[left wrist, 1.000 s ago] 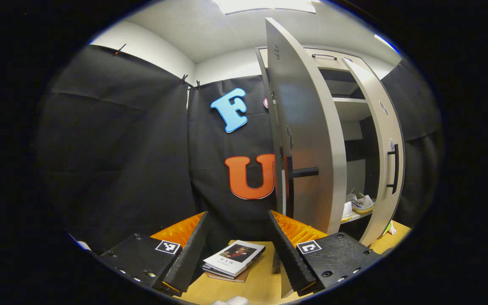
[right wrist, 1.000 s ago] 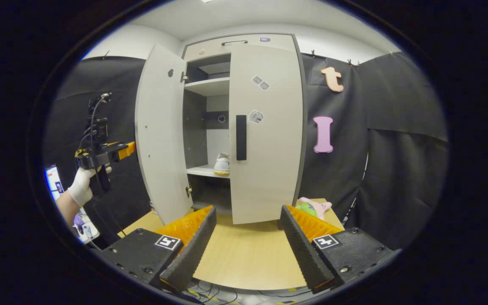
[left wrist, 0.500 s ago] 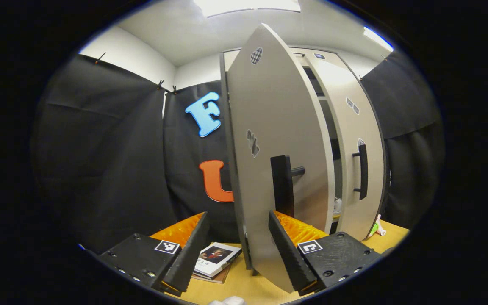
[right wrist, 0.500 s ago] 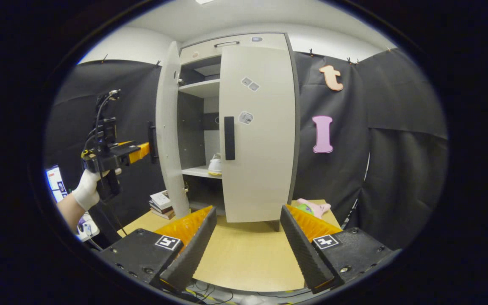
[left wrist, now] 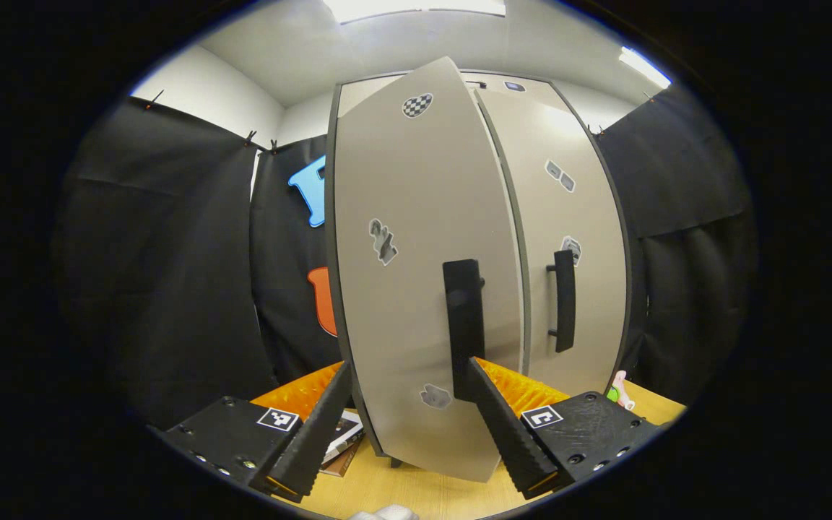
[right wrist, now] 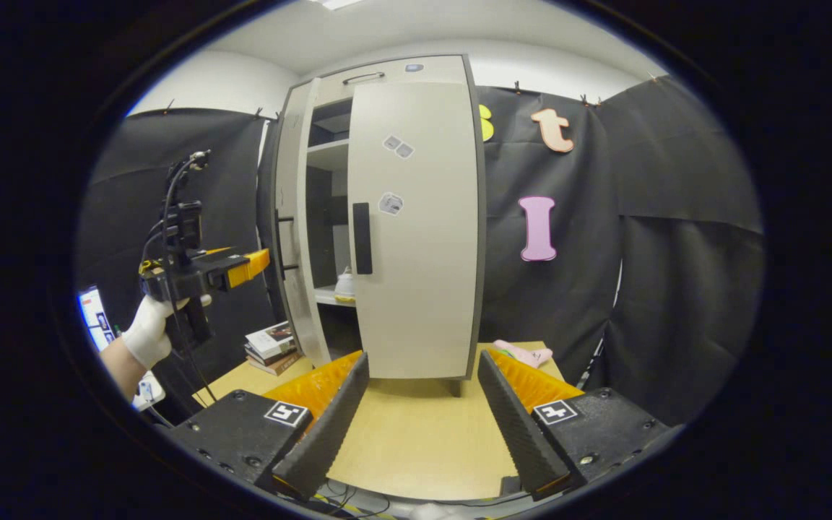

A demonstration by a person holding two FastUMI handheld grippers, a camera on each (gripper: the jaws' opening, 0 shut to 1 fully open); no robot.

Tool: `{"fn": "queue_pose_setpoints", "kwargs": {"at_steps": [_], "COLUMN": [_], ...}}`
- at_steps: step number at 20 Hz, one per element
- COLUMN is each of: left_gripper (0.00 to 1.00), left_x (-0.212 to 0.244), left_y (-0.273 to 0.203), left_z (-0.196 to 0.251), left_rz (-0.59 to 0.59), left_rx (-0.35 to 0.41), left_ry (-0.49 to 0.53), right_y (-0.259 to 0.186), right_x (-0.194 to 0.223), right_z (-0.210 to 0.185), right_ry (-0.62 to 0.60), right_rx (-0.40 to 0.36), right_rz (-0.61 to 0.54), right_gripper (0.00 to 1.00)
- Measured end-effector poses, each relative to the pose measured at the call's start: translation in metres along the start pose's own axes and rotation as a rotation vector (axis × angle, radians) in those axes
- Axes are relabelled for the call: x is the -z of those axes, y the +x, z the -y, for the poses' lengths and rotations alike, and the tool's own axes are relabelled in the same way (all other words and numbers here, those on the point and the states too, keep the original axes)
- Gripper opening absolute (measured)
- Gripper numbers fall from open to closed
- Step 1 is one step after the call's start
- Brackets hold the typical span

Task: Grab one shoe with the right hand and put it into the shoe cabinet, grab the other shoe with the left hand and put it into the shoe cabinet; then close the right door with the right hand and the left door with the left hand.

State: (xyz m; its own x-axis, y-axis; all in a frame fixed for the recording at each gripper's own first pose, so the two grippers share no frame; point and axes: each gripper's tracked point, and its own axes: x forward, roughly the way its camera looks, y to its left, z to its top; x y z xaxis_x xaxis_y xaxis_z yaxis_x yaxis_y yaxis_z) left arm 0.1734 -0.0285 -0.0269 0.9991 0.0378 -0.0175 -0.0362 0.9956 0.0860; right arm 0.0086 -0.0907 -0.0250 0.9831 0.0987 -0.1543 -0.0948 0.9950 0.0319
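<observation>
The last step is judged to be in hand: the closing of the left door. In the left gripper view the left tongs [left wrist: 405, 426] are held spread, nothing pinched, and the left door [left wrist: 401, 289] is met just ahead, its handle [left wrist: 464, 328] directly over the right-hand finger. In the right gripper view the right tongs [right wrist: 419, 419] are likewise spread and empty over the table [right wrist: 416, 440]; beyond them the right door [right wrist: 416, 231] is seen shut. Through the remaining gap a shoe [right wrist: 344, 284] is glimpsed on the shelf of the shoe cabinet [right wrist: 376, 72]. A further push on the left door is called for, until it lies flush.
</observation>
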Motion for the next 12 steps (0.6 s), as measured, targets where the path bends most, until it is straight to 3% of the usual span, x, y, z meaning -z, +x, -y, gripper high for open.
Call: {"fn": "queue_pose_setpoints", "kwargs": {"at_steps": [8,9,11,12], "left_gripper": [0.96,1.00,0.96,0.96], "left_x": [0.006,0.006,0.006,0.005], "left_y": [-0.066,-0.077,-0.095,-0.104], "left_z": [0.012,0.010,0.006,0.004], "left_rz": [-0.047,-0.051,-0.060,-0.061], "left_rx": [0.044,0.044,0.034,0.030], "left_ry": [-0.059,-0.061,-0.057,-0.059], "right_y": [-0.009,-0.008,-0.010,-0.011], "right_x": [-0.020,-0.020,-0.021,-0.022], "right_z": [-0.023,-0.028,-0.035,-0.038], "right_ry": [0.022,0.026,0.035,0.041], "right_rx": [-0.026,-0.033,-0.037,-0.037], "right_rz": [0.050,0.050,0.058,0.063], "right_gripper": [0.95,0.95,0.99,0.95]}}
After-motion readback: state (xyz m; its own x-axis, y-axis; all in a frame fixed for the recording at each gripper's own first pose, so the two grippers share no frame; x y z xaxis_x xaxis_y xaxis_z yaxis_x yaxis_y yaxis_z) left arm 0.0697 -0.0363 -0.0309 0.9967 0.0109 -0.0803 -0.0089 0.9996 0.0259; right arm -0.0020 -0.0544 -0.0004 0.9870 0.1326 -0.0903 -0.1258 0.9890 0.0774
